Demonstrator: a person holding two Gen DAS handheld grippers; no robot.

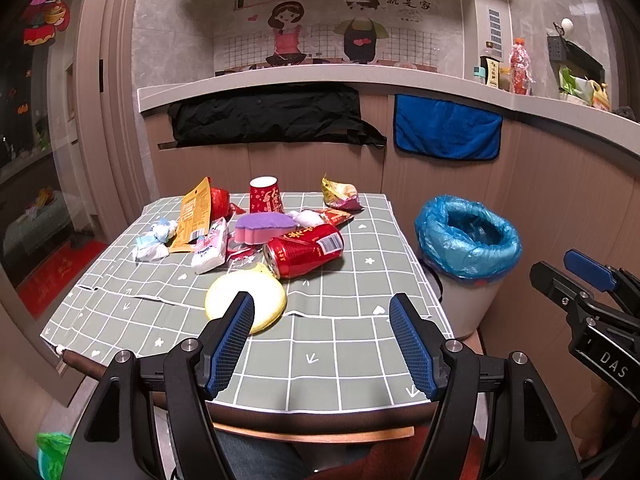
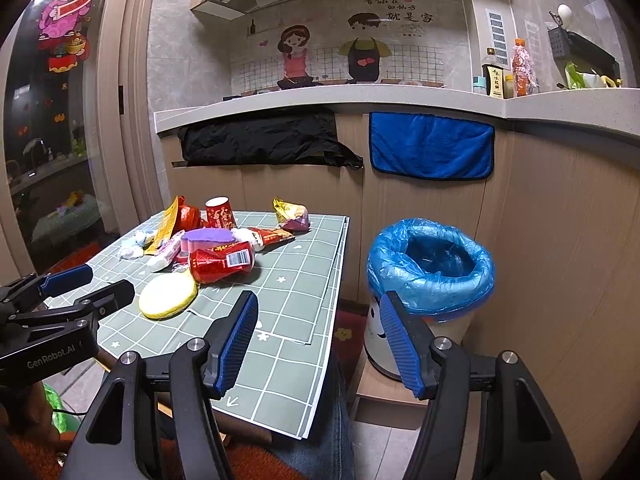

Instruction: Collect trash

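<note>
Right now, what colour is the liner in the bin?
Blue; the bin liner shows best in the right wrist view.

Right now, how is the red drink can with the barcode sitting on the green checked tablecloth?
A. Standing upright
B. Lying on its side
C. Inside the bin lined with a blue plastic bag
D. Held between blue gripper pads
B: the red drink can lies on its side on the green checked tablecloth, its top end facing the round yellow sponge.
</note>
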